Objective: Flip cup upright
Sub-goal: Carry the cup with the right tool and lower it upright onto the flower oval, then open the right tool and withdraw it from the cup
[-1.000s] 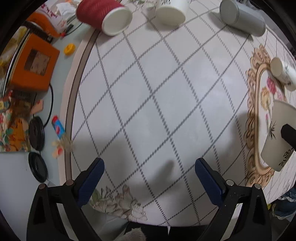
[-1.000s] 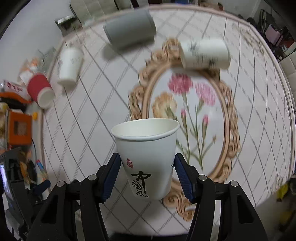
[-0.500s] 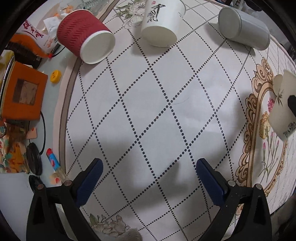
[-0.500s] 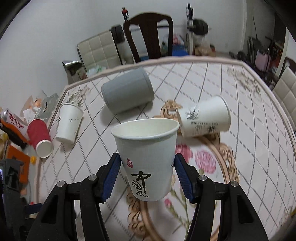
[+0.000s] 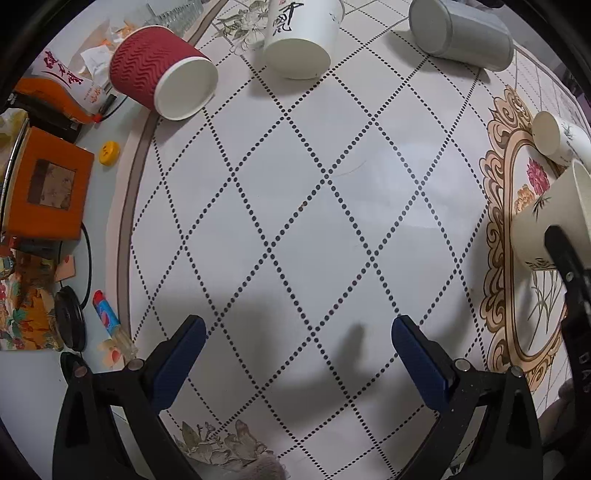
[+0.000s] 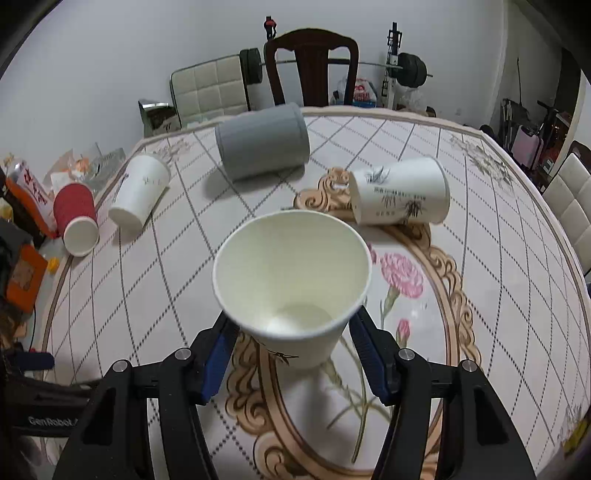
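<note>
My right gripper (image 6: 291, 354) is shut on a white paper cup (image 6: 291, 273) with black print, mouth up and tilted toward the camera, low over the oval flower pattern. The same cup (image 5: 546, 221) shows at the right edge of the left wrist view. My left gripper (image 5: 295, 354) is open and empty above the checked tablecloth (image 5: 314, 221). Several cups lie on their sides: a red ribbed cup (image 5: 162, 74) (image 6: 75, 218), a white cup (image 5: 301, 37) (image 6: 140, 192), a grey cup (image 5: 461, 33) (image 6: 262, 146) and a white bamboo-print cup (image 5: 557, 136) (image 6: 400, 195).
Left of the cloth lie an orange box (image 5: 48, 184), a yellow cap (image 5: 109, 153), a blue tube (image 5: 107, 314) and snack bags (image 5: 62, 85). A dark chair (image 6: 312, 66), a padded chair (image 6: 210, 90) and a barbell (image 6: 406, 68) stand beyond the far edge.
The right gripper has tipped the held cup so its mouth now faces the camera and lowered it toward the table. The left gripper stayed open and drifted slightly over the cloth.
</note>
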Available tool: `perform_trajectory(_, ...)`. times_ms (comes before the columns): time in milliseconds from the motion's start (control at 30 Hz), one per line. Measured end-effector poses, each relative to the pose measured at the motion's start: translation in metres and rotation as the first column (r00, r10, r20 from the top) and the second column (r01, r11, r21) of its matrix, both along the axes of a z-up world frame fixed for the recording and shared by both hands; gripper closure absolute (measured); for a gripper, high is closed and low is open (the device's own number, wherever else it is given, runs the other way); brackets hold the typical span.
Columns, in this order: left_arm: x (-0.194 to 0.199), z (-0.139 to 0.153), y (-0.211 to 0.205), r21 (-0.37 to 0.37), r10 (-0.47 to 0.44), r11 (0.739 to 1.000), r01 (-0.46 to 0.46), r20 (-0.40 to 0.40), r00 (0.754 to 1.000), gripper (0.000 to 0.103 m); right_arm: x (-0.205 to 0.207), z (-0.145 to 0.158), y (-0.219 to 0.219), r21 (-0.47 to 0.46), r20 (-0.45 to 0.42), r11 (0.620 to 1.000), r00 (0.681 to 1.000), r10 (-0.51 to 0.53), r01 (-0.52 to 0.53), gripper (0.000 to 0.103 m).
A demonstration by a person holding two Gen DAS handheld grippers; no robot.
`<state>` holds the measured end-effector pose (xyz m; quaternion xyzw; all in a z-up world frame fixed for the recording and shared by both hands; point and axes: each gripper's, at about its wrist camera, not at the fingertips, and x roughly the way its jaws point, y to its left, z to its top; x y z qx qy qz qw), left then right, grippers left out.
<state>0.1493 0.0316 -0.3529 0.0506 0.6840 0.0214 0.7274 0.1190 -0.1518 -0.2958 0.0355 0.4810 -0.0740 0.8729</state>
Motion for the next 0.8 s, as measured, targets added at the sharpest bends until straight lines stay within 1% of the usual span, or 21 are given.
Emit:
perform_trajectory(33, -0.003, 0.001, 0.001, 0.000, -0.002, 1.000, 0.002, 0.004, 1.000, 0.000, -0.002, -0.001, 0.000, 0.000, -0.014, 1.000, 1.000, -0.001, 0.001, 0.039)
perform_trajectory(67, -0.008, 0.004, 0.001, 0.001, -0.004, 1.000, 0.004, 0.012, 1.000, 0.000, -0.004, -0.002, 0.001, 0.002, -0.030, 1.000, 1.000, -0.005, 0.005, 0.036)
perform_trajectory(133, -0.013, 0.010, 0.001, 0.001, -0.008, 1.000, 0.008, 0.030, 1.000, 0.000, -0.009, 0.001, 0.002, -0.004, -0.040, 1.000, 0.999, -0.015, 0.015, 0.030)
perform_trajectory(167, -0.016, 0.014, 0.001, 0.004, -0.010, 1.000, 0.010, 0.040, 0.999, 0.000, -0.011, 0.003, 0.002, -0.009, -0.041, 1.000, 0.999, -0.017, 0.017, 0.025)
perform_trajectory(200, -0.019, 0.019, 0.001, 0.008, -0.013, 1.000, 0.013, 0.053, 0.998, 0.000, -0.015, 0.007, 0.004, -0.016, -0.043, 1.000, 0.999, -0.018, 0.018, 0.021)
perform_trajectory(333, -0.037, 0.041, 0.001, 0.006, -0.024, 1.000, 0.023, 0.091, 0.996, 0.000, -0.032, 0.028, 0.009, -0.063, -0.051, 0.998, 0.998, -0.035, 0.032, 0.018)
perform_trajectory(400, -0.048, 0.058, 0.002, 0.002, -0.028, 1.000, 0.028, 0.116, 0.993, 0.000, -0.039, 0.042, 0.009, -0.082, -0.057, 0.996, 0.997, -0.049, 0.044, 0.010)
perform_trajectory(433, -0.053, 0.067, 0.004, 0.000, -0.030, 1.000, 0.031, 0.129, 0.991, 0.000, -0.044, 0.050, 0.009, -0.082, -0.057, 0.995, 0.997, -0.053, 0.048, 0.007)
perform_trajectory(467, -0.060, 0.079, 0.002, -0.002, -0.034, 0.999, 0.035, 0.147, 0.989, 0.000, -0.049, 0.059, 0.009, -0.094, -0.059, 0.994, 0.996, -0.062, 0.056, 0.001)
perform_trajectory(500, -0.068, 0.090, 0.001, -0.005, -0.037, 0.999, 0.039, 0.164, 0.986, 0.000, -0.055, 0.070, 0.009, -0.114, -0.060, 0.991, 0.996, -0.071, 0.064, 0.000)
perform_trajectory(567, -0.081, 0.112, -0.003, -0.013, -0.044, 0.999, 0.048, 0.201, 0.979, 0.000, -0.070, 0.095, 0.010, -0.150, -0.052, 0.986, 0.995, -0.083, 0.074, 0.000)
perform_trajectory(600, -0.087, 0.124, -0.004, -0.013, -0.050, 0.998, 0.054, 0.225, 0.973, 0.000, -0.076, 0.105, 0.010, -0.154, -0.046, 0.985, 0.995, -0.085, 0.077, 0.000)
perform_trajectory(633, -0.082, 0.132, 0.000, -0.014, -0.051, 0.998, 0.056, 0.239, 0.970, 0.000, -0.086, 0.119, 0.009, -0.156, -0.035, 0.985, 0.996, -0.087, 0.080, 0.000)
perform_trajectory(667, -0.092, 0.147, -0.002, -0.021, -0.049, 0.998, 0.056, 0.263, 0.964, 0.000, -0.091, 0.128, 0.009, -0.159, -0.032, 0.984, 0.996, -0.089, 0.083, 0.000)
perform_trajectory(700, -0.089, 0.153, 0.002, -0.026, -0.047, 0.998, 0.056, 0.278, 0.960, 0.000, -0.101, 0.141, 0.009, -0.158, -0.026, 0.984, 0.996, -0.089, 0.083, 0.000)
perform_trajectory(800, -0.109, 0.189, 0.000, -0.052, -0.034, 0.997, 0.053, 0.321, 0.947, 0.000, -0.123, 0.176, 0.008, -0.163, -0.015, 0.983, 0.996, -0.085, 0.081, 0.000)
